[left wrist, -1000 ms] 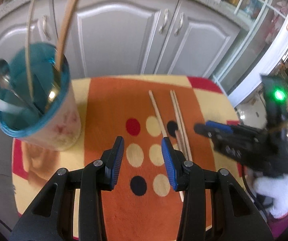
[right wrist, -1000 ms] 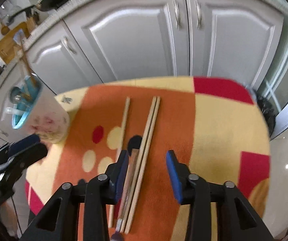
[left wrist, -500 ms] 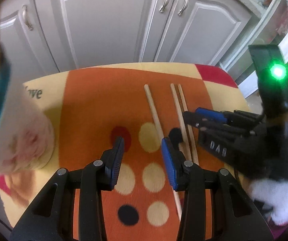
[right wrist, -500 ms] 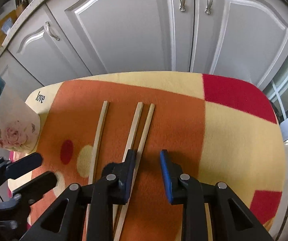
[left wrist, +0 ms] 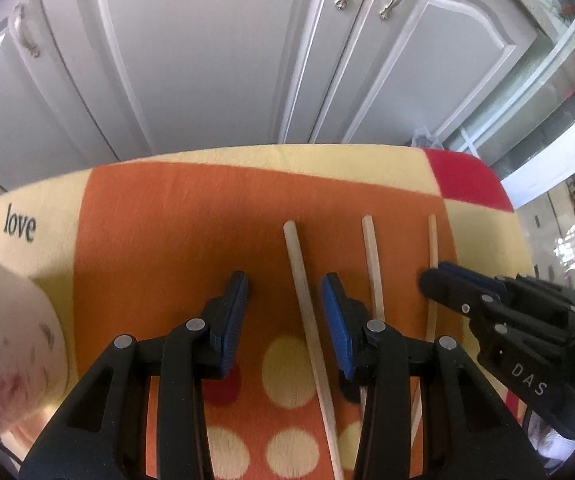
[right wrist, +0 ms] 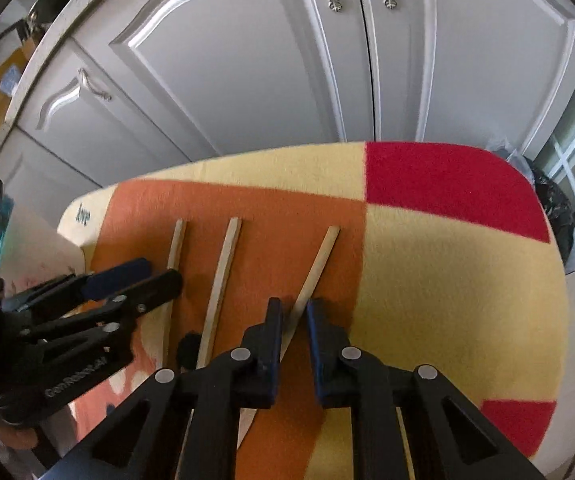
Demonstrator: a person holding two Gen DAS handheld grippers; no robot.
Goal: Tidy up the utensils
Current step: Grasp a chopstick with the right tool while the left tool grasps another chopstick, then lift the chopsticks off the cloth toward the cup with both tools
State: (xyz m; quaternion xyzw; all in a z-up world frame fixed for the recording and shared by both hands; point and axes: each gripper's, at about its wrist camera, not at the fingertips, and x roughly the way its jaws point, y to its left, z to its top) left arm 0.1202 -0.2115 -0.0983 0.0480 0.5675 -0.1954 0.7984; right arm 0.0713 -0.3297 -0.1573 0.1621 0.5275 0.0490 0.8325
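Note:
Three wooden chopsticks lie on the orange and yellow cloth (left wrist: 167, 220). My left gripper (left wrist: 285, 300) is open, low over the cloth, with the left chopstick (left wrist: 299, 280) between its fingers. My right gripper (right wrist: 294, 316) is nearly shut around the right chopstick (right wrist: 321, 254), which has swung away from the middle chopstick (right wrist: 223, 264). The left chopstick also shows in the right wrist view (right wrist: 175, 244). The floral cup (left wrist: 3, 340) stands at the left edge, its top out of view.
Grey cabinet doors (left wrist: 207, 60) stand behind the table. The right gripper (left wrist: 487, 308) shows at the right of the left wrist view. The left gripper (right wrist: 127, 280) shows at the left of the right wrist view. The table edge curves at the far side.
Both grippers have moved forward and lower over the chopsticks. My right gripper has closed around the right chopstick and pulled it away from its neighbour. The cup has slid out to the left.

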